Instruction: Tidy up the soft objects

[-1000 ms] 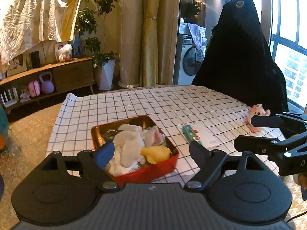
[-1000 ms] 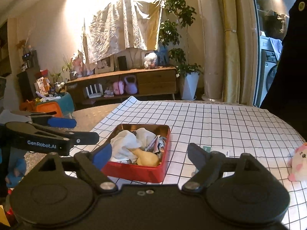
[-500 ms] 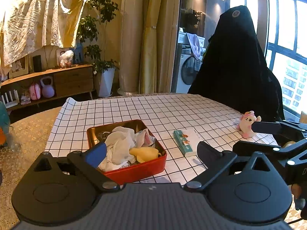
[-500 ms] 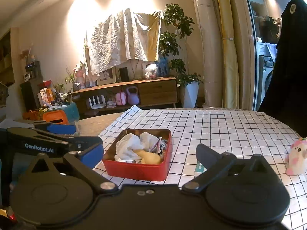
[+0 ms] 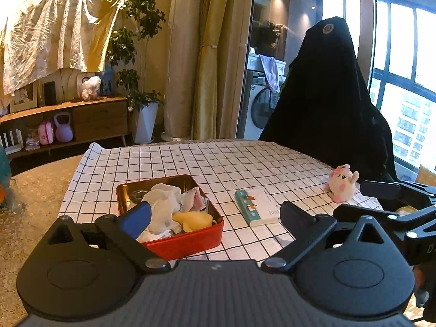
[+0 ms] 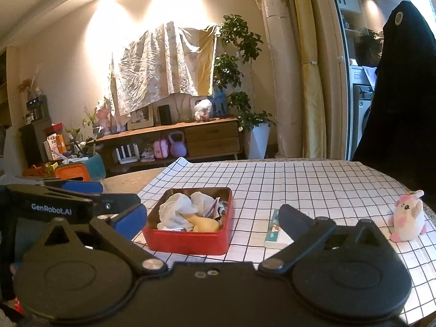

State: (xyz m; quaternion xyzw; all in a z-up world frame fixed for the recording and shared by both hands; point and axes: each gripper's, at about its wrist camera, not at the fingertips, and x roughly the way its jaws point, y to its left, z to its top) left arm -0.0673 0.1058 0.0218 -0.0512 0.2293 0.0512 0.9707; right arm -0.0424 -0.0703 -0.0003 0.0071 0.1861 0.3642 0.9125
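Both the left gripper [image 5: 214,214] and right gripper [image 6: 211,218] hold their jaws wide and empty above the bench [image 5: 218,163], where the red tin [image 5: 185,241] contains white cloth [image 5: 160,207] and the pink plush toy [image 5: 342,182] stands well apart.

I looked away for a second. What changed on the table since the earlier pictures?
Both grippers drew back from the table: the left gripper and right gripper stay open and empty, and the red tin now looks farther off. The pink plush, the booklet and the tin's contents lie as before.
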